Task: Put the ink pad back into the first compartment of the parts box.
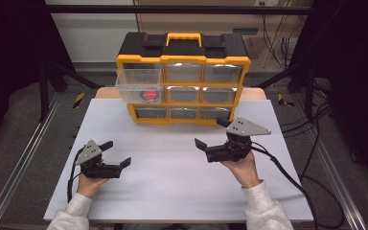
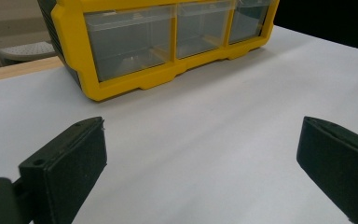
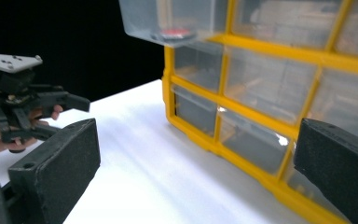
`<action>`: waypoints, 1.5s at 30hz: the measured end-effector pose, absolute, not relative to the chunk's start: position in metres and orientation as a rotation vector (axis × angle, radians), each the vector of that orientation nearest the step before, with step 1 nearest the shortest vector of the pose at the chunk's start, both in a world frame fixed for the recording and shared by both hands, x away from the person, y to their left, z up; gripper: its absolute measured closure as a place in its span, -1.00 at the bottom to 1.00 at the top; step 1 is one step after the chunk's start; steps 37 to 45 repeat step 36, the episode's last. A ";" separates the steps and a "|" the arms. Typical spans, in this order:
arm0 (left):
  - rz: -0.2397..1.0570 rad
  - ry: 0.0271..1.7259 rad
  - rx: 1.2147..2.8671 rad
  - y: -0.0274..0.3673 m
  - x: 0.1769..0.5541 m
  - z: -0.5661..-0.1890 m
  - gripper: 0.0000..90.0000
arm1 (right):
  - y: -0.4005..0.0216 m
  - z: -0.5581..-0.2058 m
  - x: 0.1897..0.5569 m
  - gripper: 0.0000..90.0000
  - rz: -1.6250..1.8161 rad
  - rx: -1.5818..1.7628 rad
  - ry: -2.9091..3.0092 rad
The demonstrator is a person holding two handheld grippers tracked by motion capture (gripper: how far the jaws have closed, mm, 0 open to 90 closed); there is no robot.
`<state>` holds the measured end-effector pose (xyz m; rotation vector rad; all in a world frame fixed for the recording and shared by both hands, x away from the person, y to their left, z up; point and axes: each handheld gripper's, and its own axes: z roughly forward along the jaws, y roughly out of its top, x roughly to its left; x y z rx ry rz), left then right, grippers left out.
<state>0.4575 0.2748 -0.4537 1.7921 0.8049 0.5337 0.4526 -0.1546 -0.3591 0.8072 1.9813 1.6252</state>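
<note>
Fingers wide, both grippers | drawer (image 1: pixel 139 85) out, red item (image 1: pixel 149 95) | left gripper view: bottom row

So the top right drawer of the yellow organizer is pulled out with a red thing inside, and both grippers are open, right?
Not quite: the pulled-out drawer is the top left one of the organizer, as the high view shows. It does hold a red thing, and the left gripper and right gripper are open.
</note>
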 end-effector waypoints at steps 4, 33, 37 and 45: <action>0.531 0.804 1.797 0.274 0.457 -0.454 -0.97 | -0.167 -0.377 0.451 -0.98 1.613 0.856 1.983; 0.527 0.798 1.802 0.273 0.457 -0.454 -0.97 | -0.244 -0.466 0.440 -0.98 1.598 1.017 1.955; 0.528 0.799 1.802 0.273 0.457 -0.454 -0.97 | -0.246 -0.467 0.440 -0.98 1.604 1.022 1.952; 0.528 0.799 1.802 0.273 0.457 -0.454 -0.97 | -0.246 -0.467 0.440 -0.98 1.604 1.022 1.952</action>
